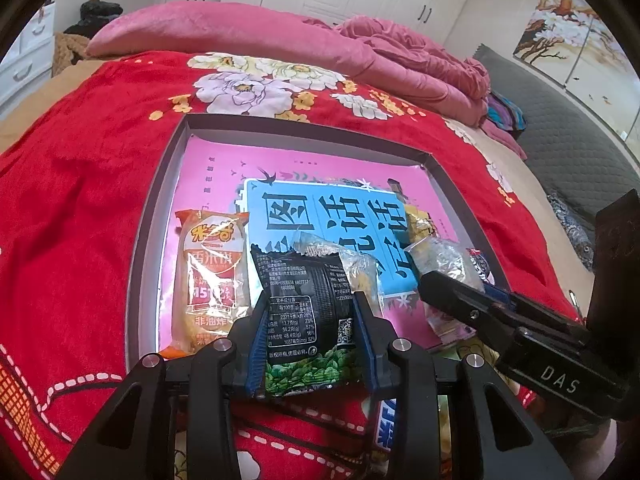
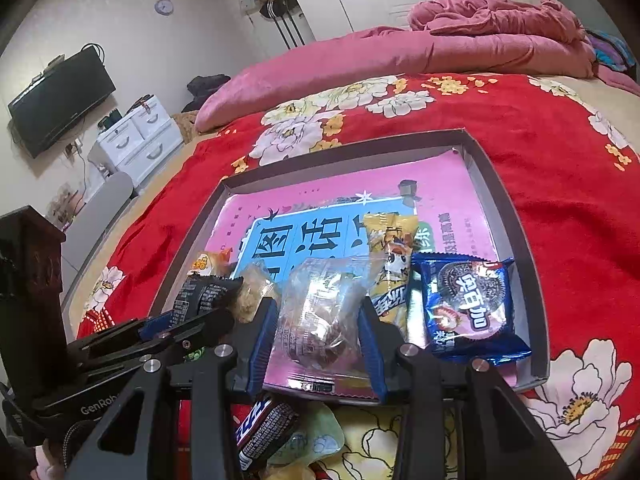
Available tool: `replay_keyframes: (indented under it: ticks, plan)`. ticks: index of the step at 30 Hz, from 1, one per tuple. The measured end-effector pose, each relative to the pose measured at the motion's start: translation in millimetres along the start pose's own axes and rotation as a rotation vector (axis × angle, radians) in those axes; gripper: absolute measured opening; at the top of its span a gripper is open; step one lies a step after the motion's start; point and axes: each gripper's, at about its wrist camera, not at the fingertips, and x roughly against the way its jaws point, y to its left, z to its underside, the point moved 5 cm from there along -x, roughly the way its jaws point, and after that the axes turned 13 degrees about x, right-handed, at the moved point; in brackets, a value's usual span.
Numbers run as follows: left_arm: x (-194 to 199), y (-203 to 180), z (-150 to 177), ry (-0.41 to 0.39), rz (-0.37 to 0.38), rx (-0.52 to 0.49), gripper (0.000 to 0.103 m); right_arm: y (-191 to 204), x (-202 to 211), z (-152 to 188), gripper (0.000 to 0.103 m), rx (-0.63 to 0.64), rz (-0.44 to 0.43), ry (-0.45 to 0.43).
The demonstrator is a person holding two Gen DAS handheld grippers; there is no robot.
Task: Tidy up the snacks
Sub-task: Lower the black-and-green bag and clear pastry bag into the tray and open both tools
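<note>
A shallow grey box (image 1: 304,128) with a pink and blue printed bottom lies on the red flowered bedspread. My left gripper (image 1: 310,308) is shut on a black packet with green peas (image 1: 300,276), held upright over the box's near edge. My right gripper (image 2: 318,304) is shut on a clear packet with brown contents (image 2: 324,276), just to the right of the left one. Inside the box lie an orange rice-cracker packet (image 1: 212,276), a yellow packet (image 2: 392,264) and a blue cookie packet (image 2: 468,308).
A dark wrapped candy bar (image 2: 264,428) and a pale green packet (image 2: 320,436) lie on the bedspread under the grippers. A pink quilt (image 2: 400,56) is bunched along the far side of the bed. White drawers (image 2: 136,140) and a wall screen (image 2: 60,100) stand at the left.
</note>
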Motion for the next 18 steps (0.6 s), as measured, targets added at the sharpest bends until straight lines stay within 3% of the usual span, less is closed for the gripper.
replay_keyframes:
  ticks: [18]
  plan:
    - [-1.3, -3.0, -1.5, 0.002, 0.007, -0.001, 0.039, -1.2, -8.9, 3.3, 0.042, -0.015, 0.017, 0.02]
